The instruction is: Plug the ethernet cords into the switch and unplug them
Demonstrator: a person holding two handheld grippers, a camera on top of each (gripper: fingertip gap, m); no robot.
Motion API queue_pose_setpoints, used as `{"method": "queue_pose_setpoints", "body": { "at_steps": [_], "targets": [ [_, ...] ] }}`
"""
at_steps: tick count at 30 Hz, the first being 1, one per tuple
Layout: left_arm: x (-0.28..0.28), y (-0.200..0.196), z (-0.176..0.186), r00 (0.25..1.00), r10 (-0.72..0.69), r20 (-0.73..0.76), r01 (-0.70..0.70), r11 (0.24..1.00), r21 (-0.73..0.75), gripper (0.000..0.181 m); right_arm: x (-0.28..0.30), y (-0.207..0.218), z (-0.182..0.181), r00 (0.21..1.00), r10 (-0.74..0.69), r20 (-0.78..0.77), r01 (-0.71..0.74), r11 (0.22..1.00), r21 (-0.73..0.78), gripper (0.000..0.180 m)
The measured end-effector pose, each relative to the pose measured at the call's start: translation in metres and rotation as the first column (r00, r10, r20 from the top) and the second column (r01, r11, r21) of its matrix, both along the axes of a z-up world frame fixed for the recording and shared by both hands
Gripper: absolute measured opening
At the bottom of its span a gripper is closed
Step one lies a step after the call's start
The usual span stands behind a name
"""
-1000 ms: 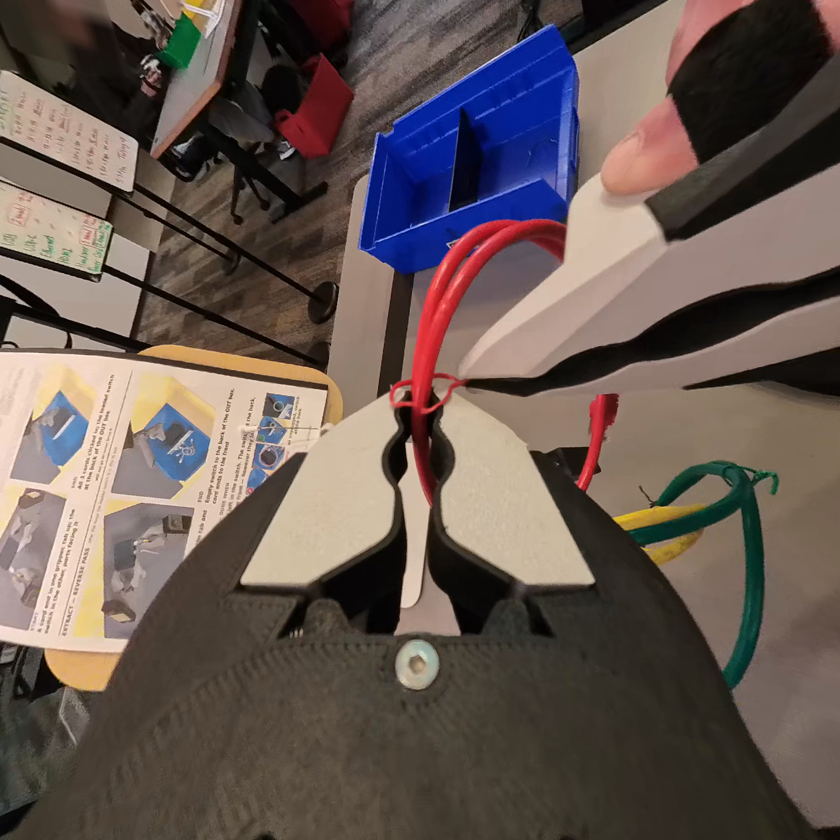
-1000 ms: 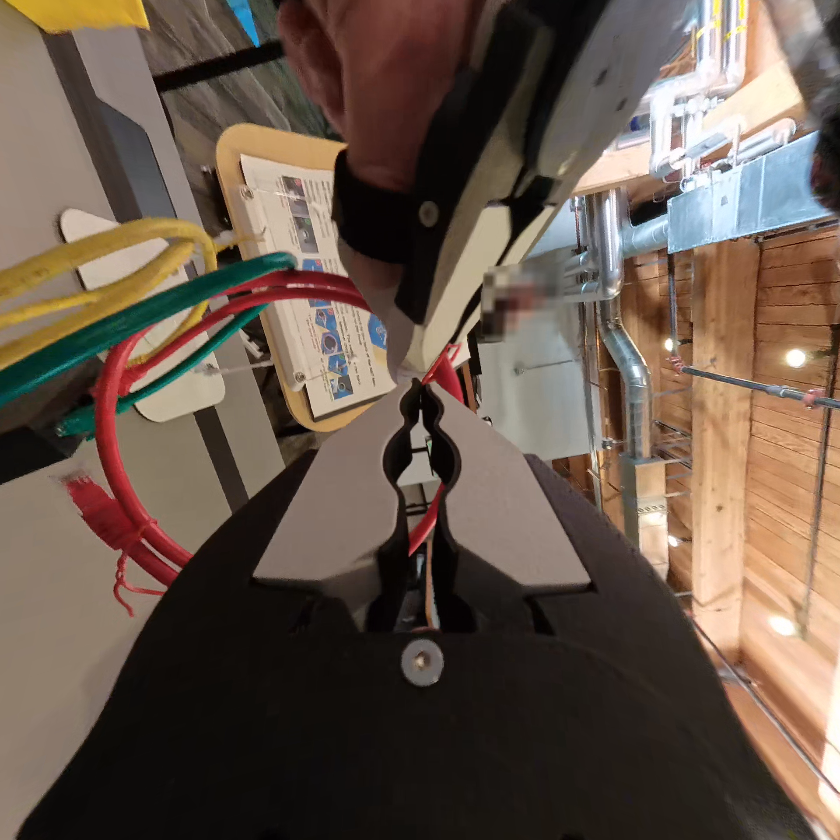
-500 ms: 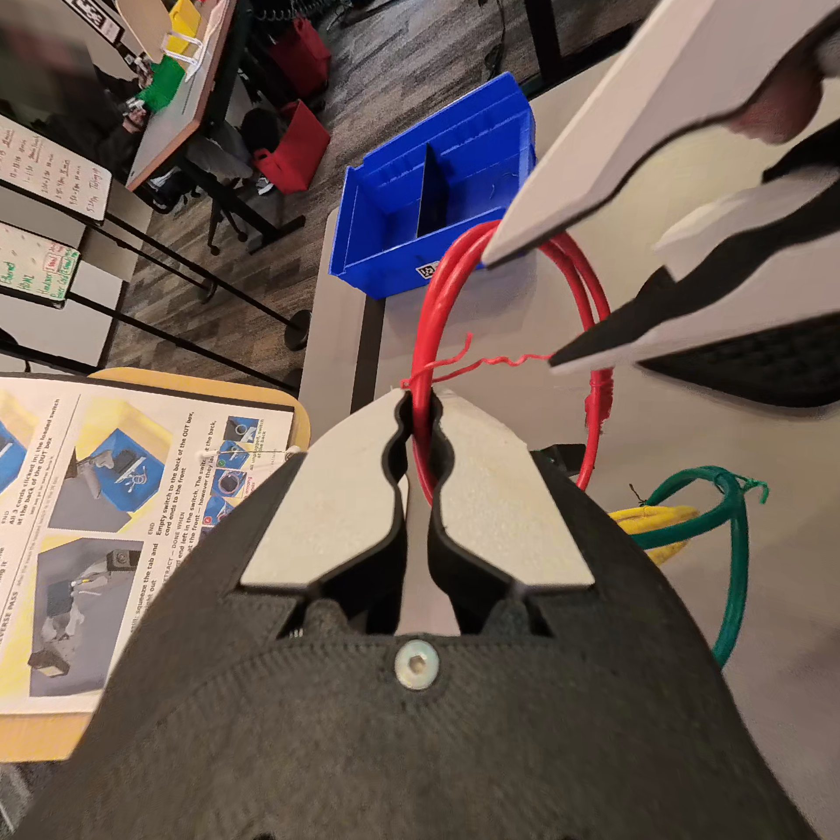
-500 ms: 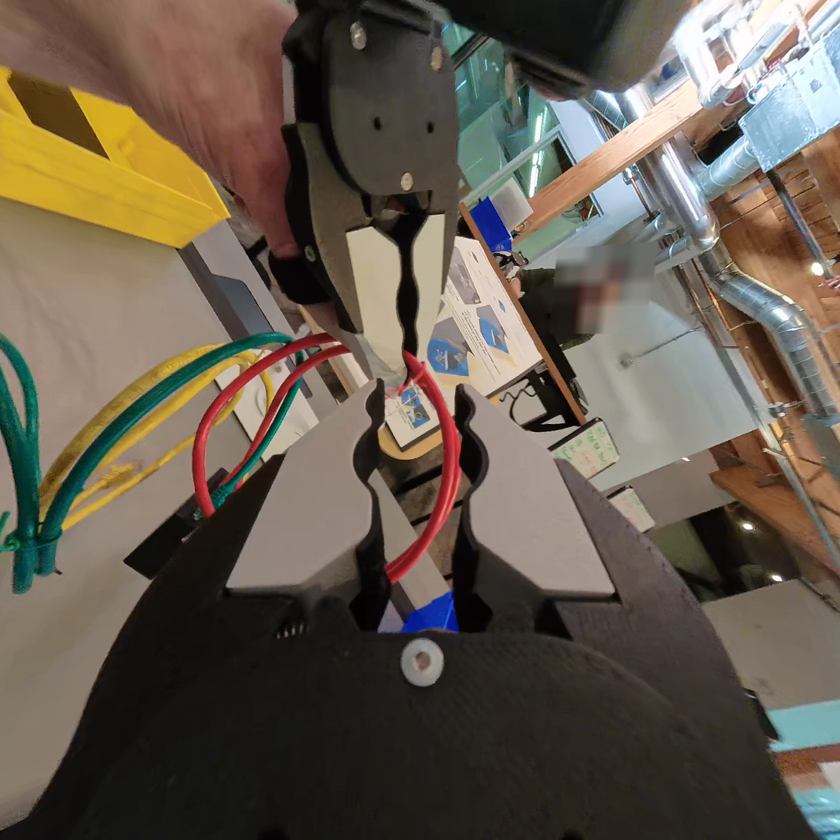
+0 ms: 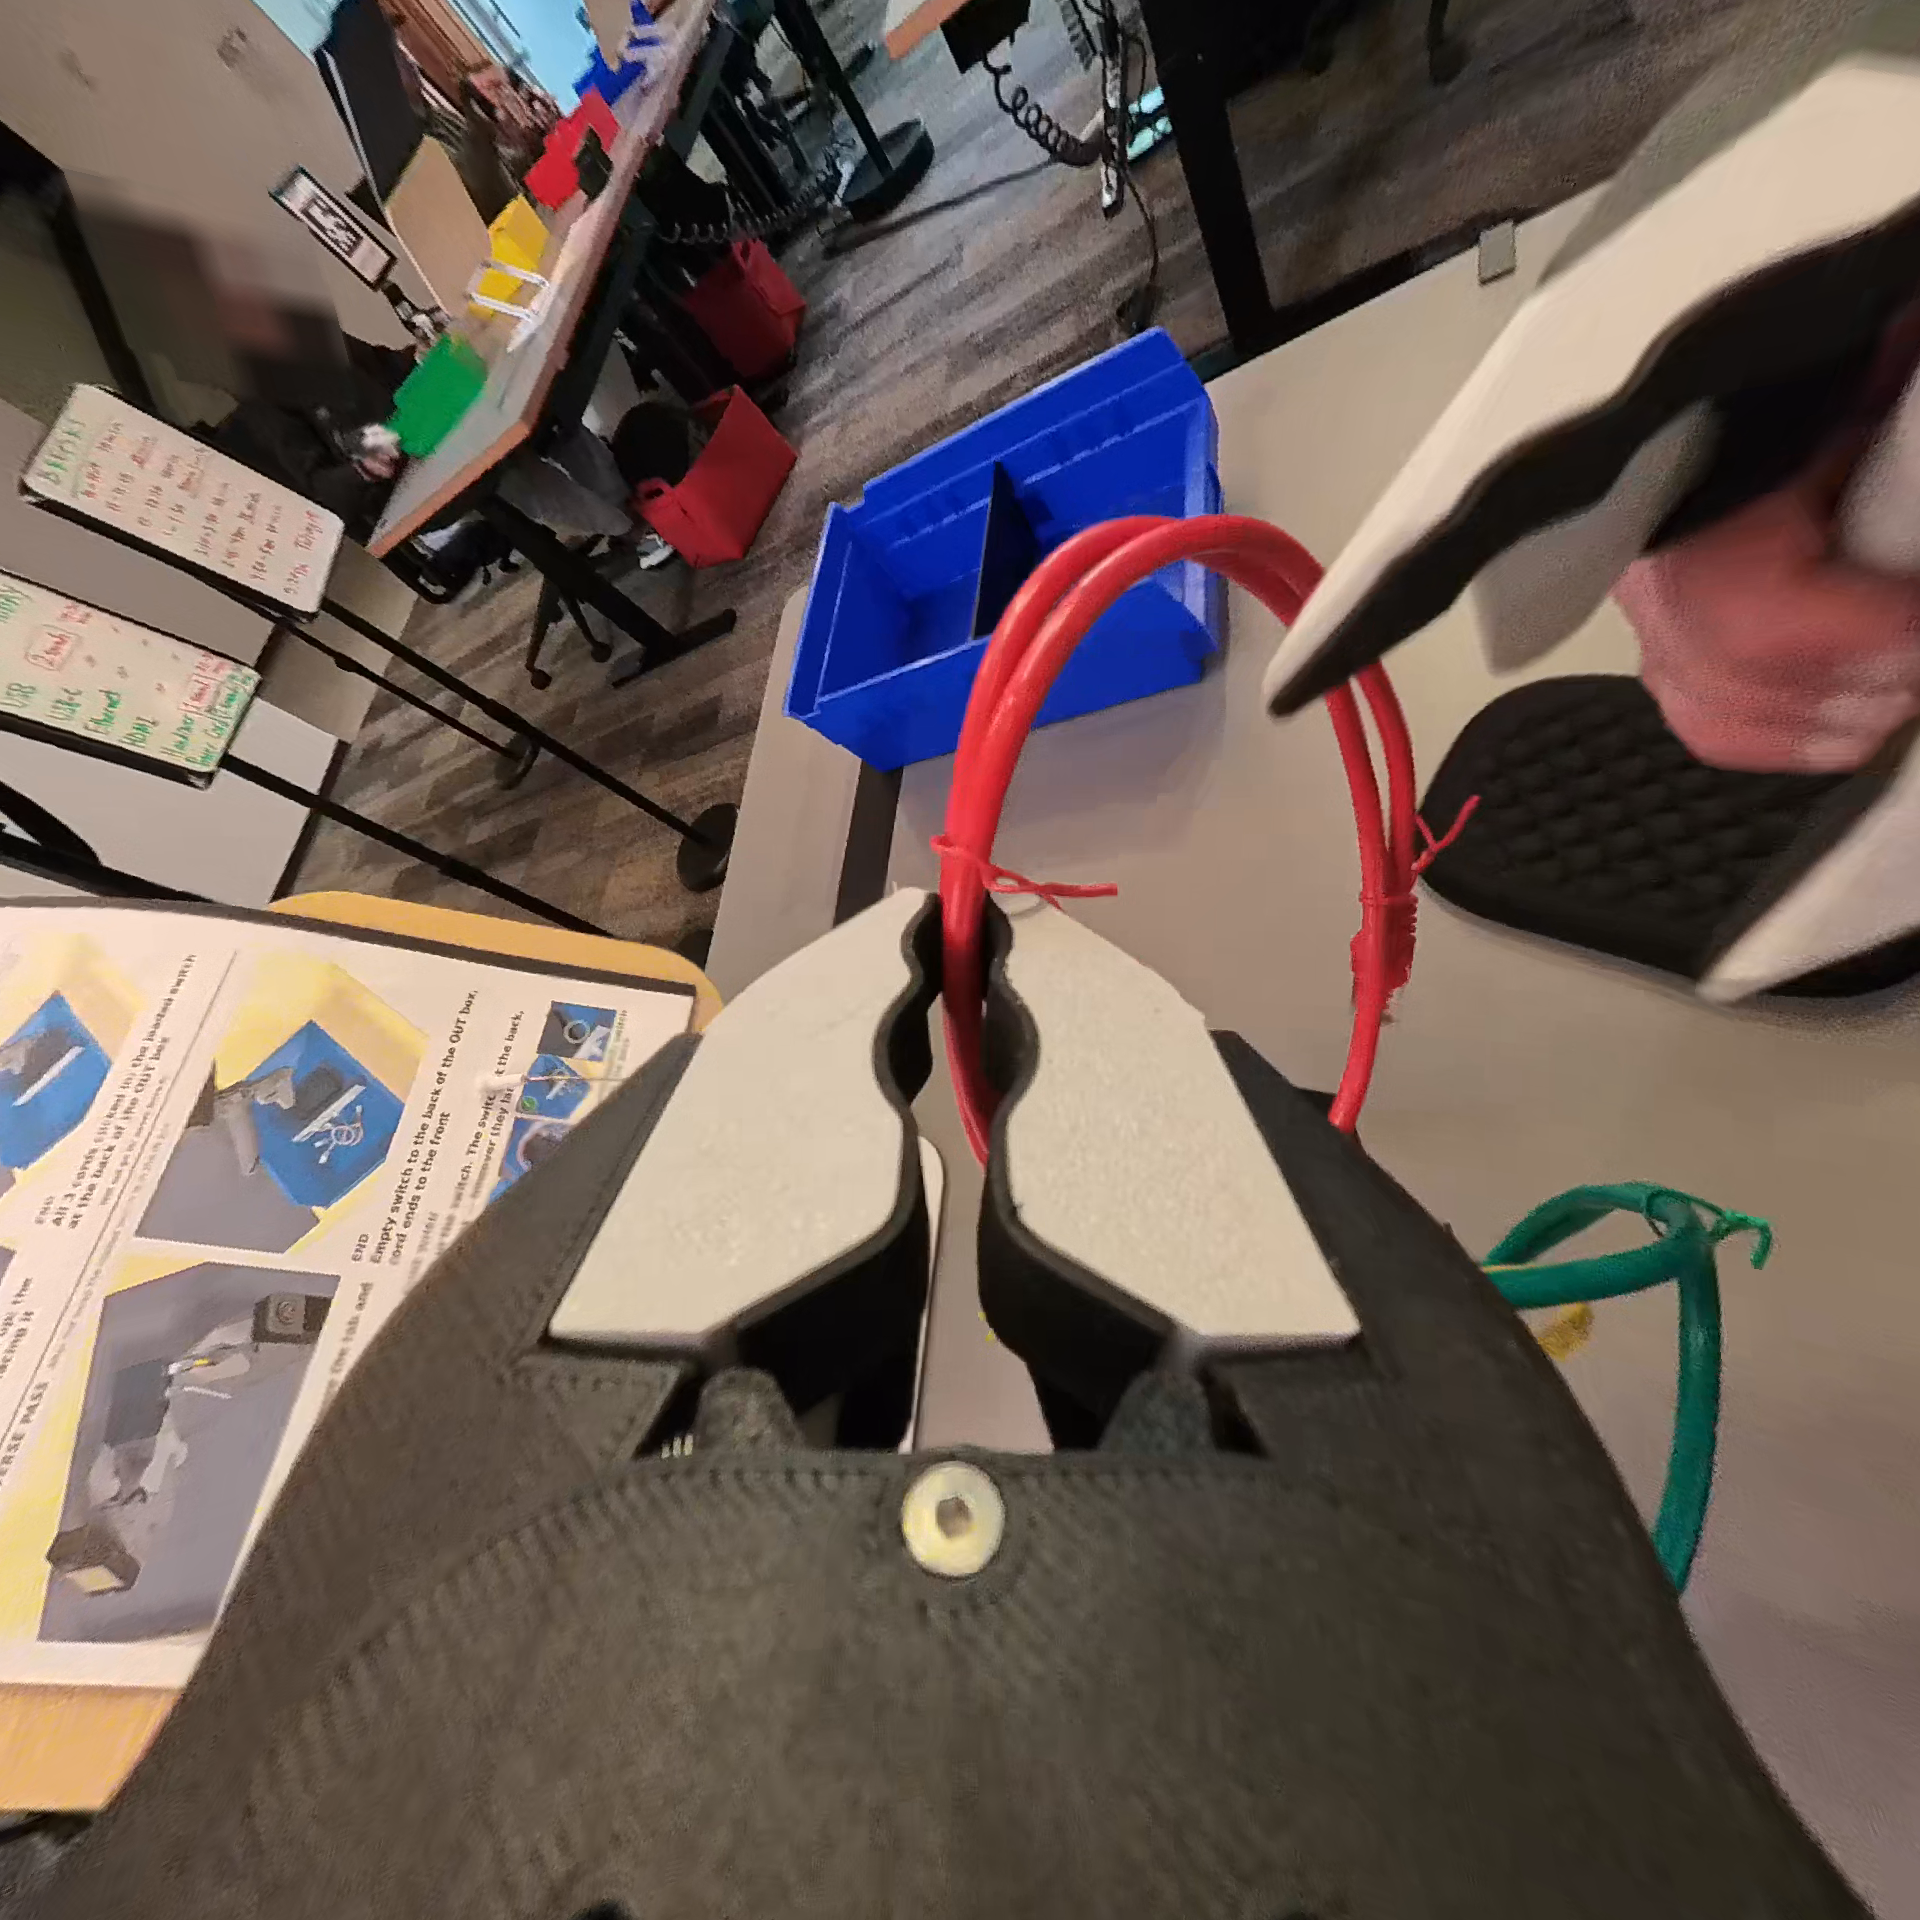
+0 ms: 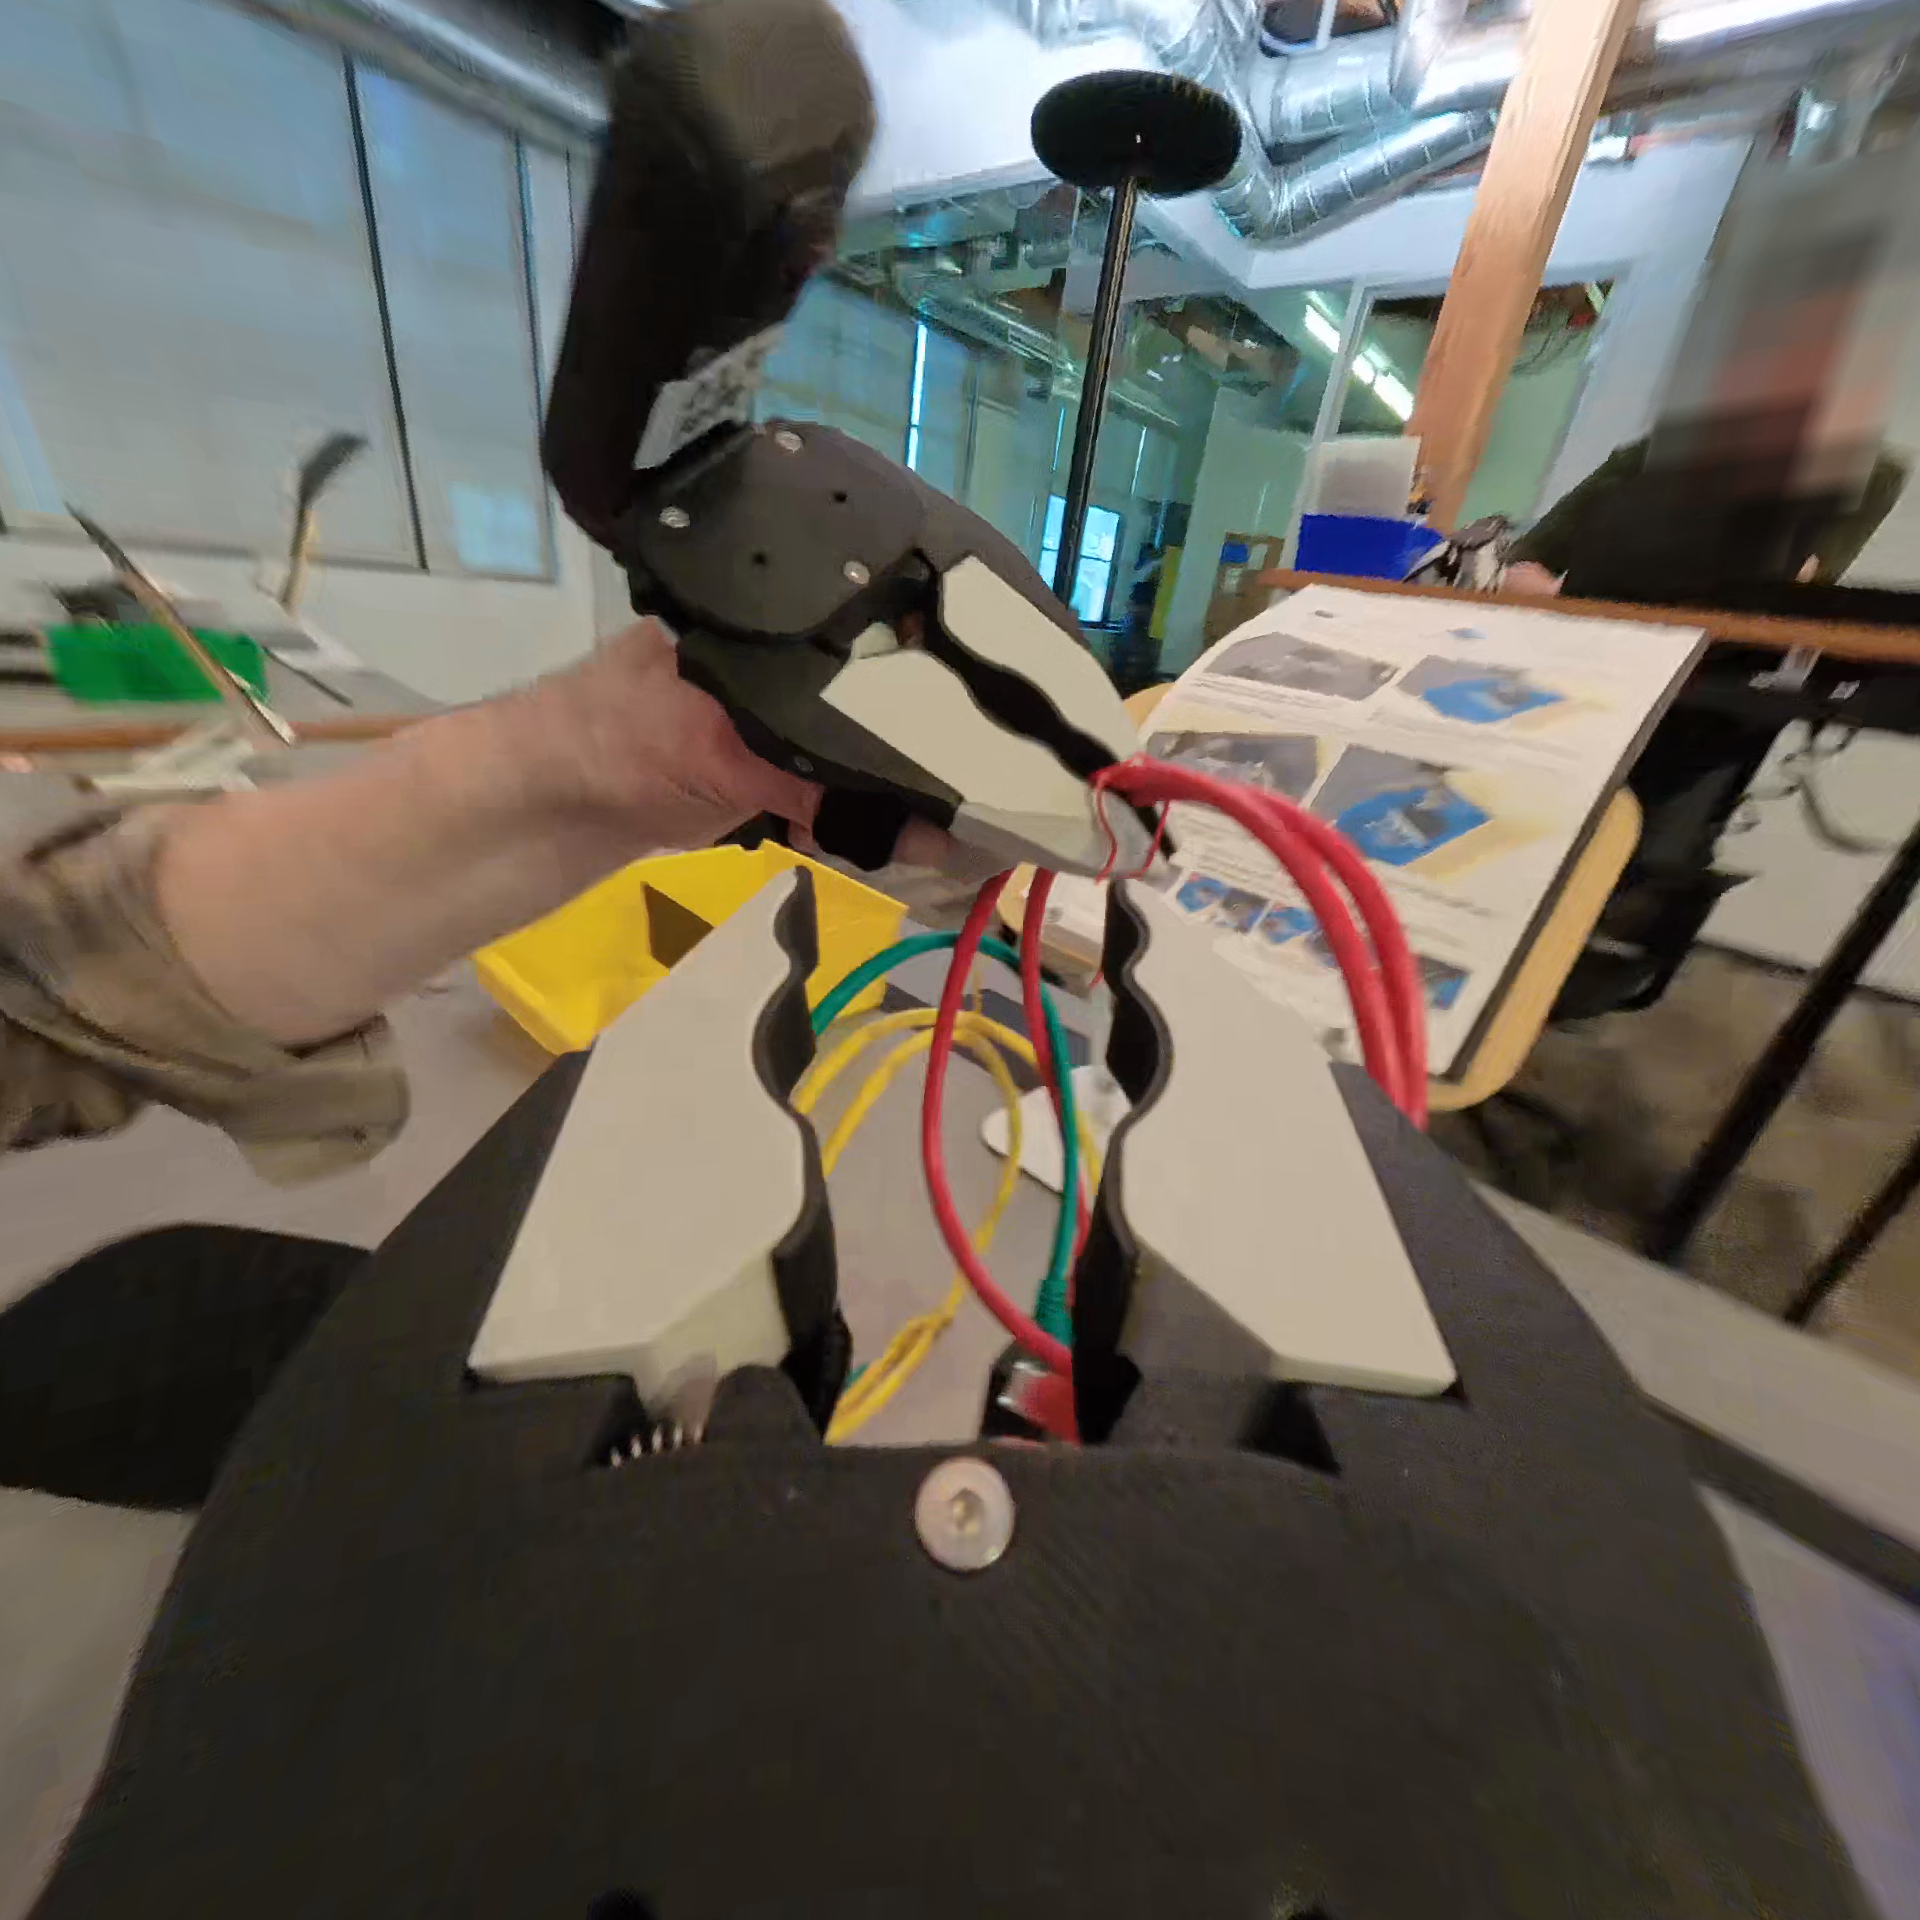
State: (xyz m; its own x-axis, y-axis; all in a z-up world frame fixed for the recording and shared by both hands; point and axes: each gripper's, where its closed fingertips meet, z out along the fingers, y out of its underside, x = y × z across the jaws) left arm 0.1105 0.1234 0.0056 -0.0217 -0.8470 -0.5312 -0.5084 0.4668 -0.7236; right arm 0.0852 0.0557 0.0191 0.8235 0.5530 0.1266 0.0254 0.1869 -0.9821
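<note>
The grey table [image 5: 1538, 1101] is the landmark here. At its far edge sits a blue bin [image 5: 997, 582]; beyond its left edge stands an instruction board [image 5: 260, 1195]; a yellow bin [image 6: 623, 945] rests on it in the right wrist view. I cannot make out the switch with any certainty.

Above the table, lifted clear of it, hangs the red ethernet cord [image 5: 1039, 623], coiled in a double loop and bound by thin red twist ties [image 5: 1382, 914]. The left gripper [image 5: 961, 925] is clenched on the loop just below one tie, the strands pinched in the notches near its fingertips. The right gripper [image 6: 956, 894] stands released, jaws wide apart, with nothing between them but the view through to the cords; in the left wrist view its pale fingers [image 5: 1507, 447] hover at the top of the loop, apparently not touching.

On the table itself lie a green cord [image 5: 1683, 1351] and a yellow cord [image 6: 935, 1049], near the red one's hanging end.

The red cord looks light, springy and smooth-jacketed, so it likely swings and slips if held mid-loop. The better hold is probably the stiff red plug [image 6: 1044, 1387] low between the right jaws, taken on the boot just behind it; the latch tab is likely fragile. The ties probably have to come off first.
</note>
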Motion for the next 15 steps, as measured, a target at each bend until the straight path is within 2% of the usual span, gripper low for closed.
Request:
{"method": "queue_pose_setpoints", "body": {
  "at_steps": [2,5,11,15],
  "targets": [
    [-0.002,-0.001,0.005,1.000,0.006,0.031,-0.007,1.000,0.012,0.005,0.004,0.008,0.000,0.993,-0.019,-0.115,0.018,1.000,-0.007,0.058],
    [-0.006,-0.004,0.014,0.996,0.008,0.089,-0.011,0.999,0.033,0.005,0.009,0.019,0.000,0.979,-0.081,-0.187,0.087,0.996,0.029,0.058],
    [-0.010,-0.010,0.019,0.974,0.051,0.222,-0.077,0.991,0.110,0.005,0.001,0.030,0.008,0.902,0.018,-0.431,0.014,0.997,0.071,0.064],
    [-0.012,-0.010,0.012,0.957,0.104,0.272,-0.155,0.972,0.174,0.005,0.000,0.037,0.010,0.872,0.067,-0.486,-0.017,0.994,0.107,0.060]
  ]
}}
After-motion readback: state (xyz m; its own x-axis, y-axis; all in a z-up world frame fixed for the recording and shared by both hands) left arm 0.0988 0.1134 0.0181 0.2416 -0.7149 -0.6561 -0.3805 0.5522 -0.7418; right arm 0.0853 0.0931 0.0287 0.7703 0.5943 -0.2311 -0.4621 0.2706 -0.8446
